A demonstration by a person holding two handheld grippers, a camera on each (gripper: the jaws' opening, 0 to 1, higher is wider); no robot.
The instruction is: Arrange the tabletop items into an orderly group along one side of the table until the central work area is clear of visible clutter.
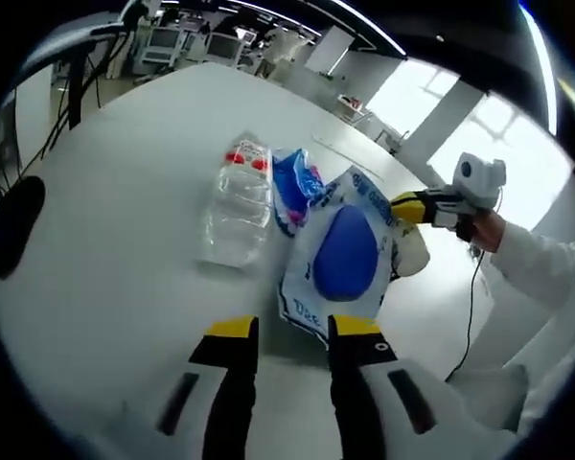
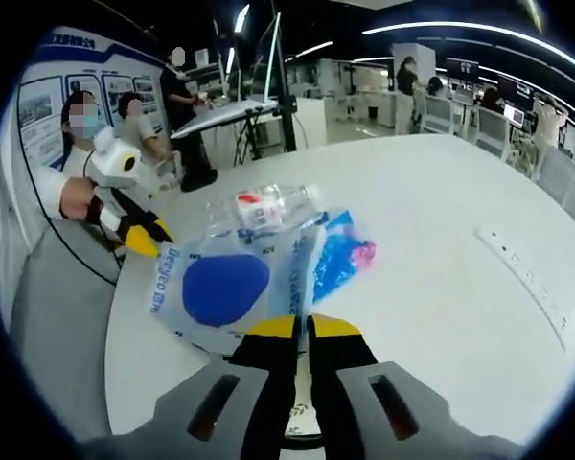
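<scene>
In the left gripper view, the left gripper [image 1: 292, 331] hovers with its jaws apart and nothing between them, just short of the near edge of the white-and-blue pouch [image 1: 343, 251], which lies flat on the white table [image 1: 105, 240]. Beside the pouch on its left lies a clear plastic bottle [image 1: 238, 203] on its side, red-and-white label toward the far end, and a small crumpled blue packet [image 1: 295, 184] is tucked between the bottle and the pouch, touching both. At the pouch's far right edge the right gripper [image 1: 409, 208] comes in, held by a hand in a white sleeve, its yellow tips at the pouch's border. In the right gripper view, those jaws stand nearly together over the near edge of the pouch [image 2: 225, 287]; I cannot tell whether any film is pinched between them. The left gripper [image 2: 144, 240] sits at the pouch's far left corner, the bottle [image 2: 264, 206] lies behind the pouch and the blue packet [image 2: 345, 251] at its right. The pouch looks light, limp and slick, so it should be taken at a flat sealed edge, not the bulging blue middle; the bottle seems empty, thin-walled and prone to rolling, best gripped across its body.
</scene>
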